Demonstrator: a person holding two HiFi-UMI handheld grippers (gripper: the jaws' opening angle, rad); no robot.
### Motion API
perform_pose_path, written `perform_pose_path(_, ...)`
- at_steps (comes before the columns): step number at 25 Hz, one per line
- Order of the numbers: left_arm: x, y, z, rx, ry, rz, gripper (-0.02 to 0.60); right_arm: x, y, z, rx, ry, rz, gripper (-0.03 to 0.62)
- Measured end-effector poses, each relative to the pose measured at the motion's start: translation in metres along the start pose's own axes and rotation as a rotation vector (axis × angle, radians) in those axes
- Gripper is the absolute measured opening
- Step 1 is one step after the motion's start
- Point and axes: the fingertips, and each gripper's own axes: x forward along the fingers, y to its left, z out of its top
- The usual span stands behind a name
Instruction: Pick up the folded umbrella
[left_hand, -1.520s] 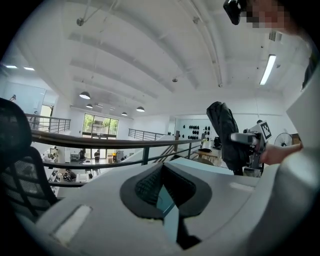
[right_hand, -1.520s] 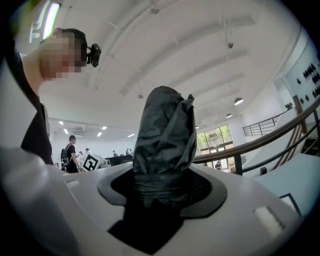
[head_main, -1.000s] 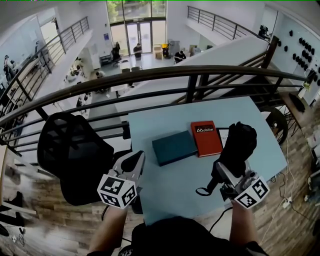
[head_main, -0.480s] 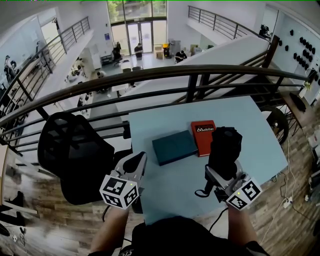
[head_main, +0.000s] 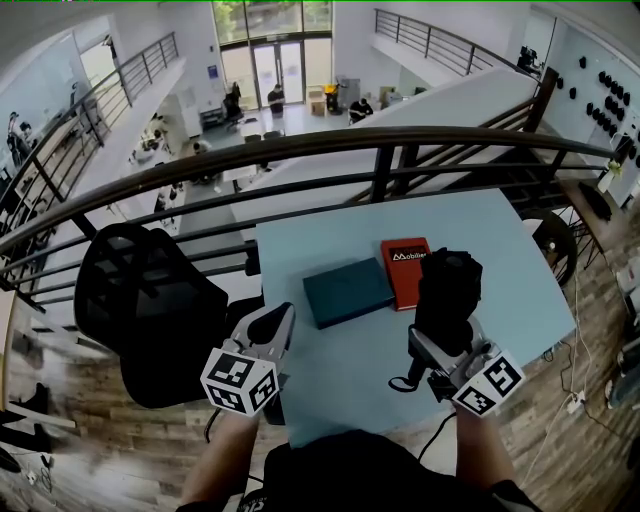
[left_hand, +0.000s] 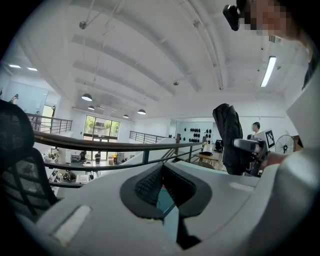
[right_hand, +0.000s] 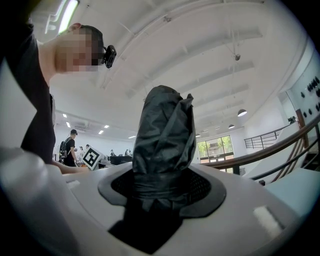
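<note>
The folded umbrella (head_main: 447, 290) is black and bunched, and it stands upright above the right part of the light blue table (head_main: 340, 370). My right gripper (head_main: 438, 345) is shut on its lower part, with the wrist strap (head_main: 403, 382) dangling below. In the right gripper view the umbrella (right_hand: 165, 135) rises from between the pads of the right gripper (right_hand: 162, 186). My left gripper (head_main: 278, 320) hovers at the table's left front corner, shut with nothing in it; its pads meet in the left gripper view (left_hand: 162, 170). That view also shows the umbrella (left_hand: 230, 137) off to the right.
A teal book (head_main: 347, 291) and a red book (head_main: 405, 272) lie side by side mid-table, just beyond the umbrella. A black mesh chair (head_main: 140, 310) stands left of the table. A dark railing (head_main: 380, 150) runs behind it, with an open drop to a lower floor.
My right gripper has carried the umbrella a little to the left and closer to me, then held still. The left gripper has stayed put.
</note>
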Motion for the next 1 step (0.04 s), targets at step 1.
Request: perform_pose_path(1,0.0005,-0.0007,-0.0002,0.000,0.000,-0.001,0.006,-0.0005,-0.0002,0.0007,0.000,-0.001,0.001,0.250)
